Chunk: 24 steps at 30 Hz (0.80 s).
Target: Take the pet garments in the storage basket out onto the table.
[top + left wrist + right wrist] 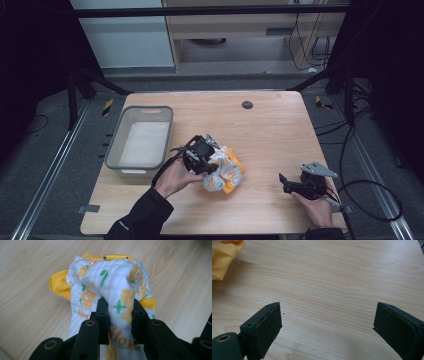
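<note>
In the left gripper view, orange lettering on the quilted cloth (110, 287) runs behind the jaws, so the word cannot be read whole. In the right gripper view a yellow fabric corner (224, 257) is cut off by the frame's edge, probably the same cloth. In the high view the left gripper (202, 156) hides part of it.

One quilted cloth (223, 170), one grey bin (142, 141), two hand-held grippers.

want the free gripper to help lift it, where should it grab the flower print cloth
Grip the yellow edge of the cloth on the side facing the right gripper, coming in low across the table. That edge lies loose and thin on the wood, and the right jaws stand wide open. The left gripper already pinches a raised fold at the other end.
</note>
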Tool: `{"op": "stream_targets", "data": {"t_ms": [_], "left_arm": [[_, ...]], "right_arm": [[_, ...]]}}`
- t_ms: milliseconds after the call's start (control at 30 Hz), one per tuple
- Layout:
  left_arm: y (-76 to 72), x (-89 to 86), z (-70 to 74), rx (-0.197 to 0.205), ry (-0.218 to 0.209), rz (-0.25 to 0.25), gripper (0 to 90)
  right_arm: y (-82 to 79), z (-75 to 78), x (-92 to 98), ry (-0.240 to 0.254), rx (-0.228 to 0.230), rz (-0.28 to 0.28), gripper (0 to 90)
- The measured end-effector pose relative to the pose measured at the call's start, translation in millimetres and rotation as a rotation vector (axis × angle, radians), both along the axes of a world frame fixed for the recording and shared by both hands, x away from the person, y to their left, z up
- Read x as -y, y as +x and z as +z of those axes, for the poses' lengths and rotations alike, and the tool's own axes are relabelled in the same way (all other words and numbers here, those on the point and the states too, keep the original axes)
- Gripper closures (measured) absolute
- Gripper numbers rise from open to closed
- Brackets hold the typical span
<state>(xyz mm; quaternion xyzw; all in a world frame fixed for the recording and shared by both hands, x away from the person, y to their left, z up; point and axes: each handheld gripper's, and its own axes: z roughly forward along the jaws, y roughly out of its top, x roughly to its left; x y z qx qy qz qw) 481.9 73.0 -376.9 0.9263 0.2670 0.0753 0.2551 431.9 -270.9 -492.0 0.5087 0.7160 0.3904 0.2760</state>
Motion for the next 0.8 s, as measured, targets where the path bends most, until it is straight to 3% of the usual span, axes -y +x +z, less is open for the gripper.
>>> {"op": "stream_targets", "data": {"t_ms": [600,800], "left_arm": [[0.7,11.4,-24.3,-0.024,0.038,-0.025,70.8],[0.4,11.8,-28.6,-0.025,0.063,-0.034,63.2]], "right_arm": [[-0.1,0.0,-0.6,0.002,-0.006,0.004,7.8],[-0.2,0.0,-0.7,0.001,-0.004,0.004,7.8]]}}
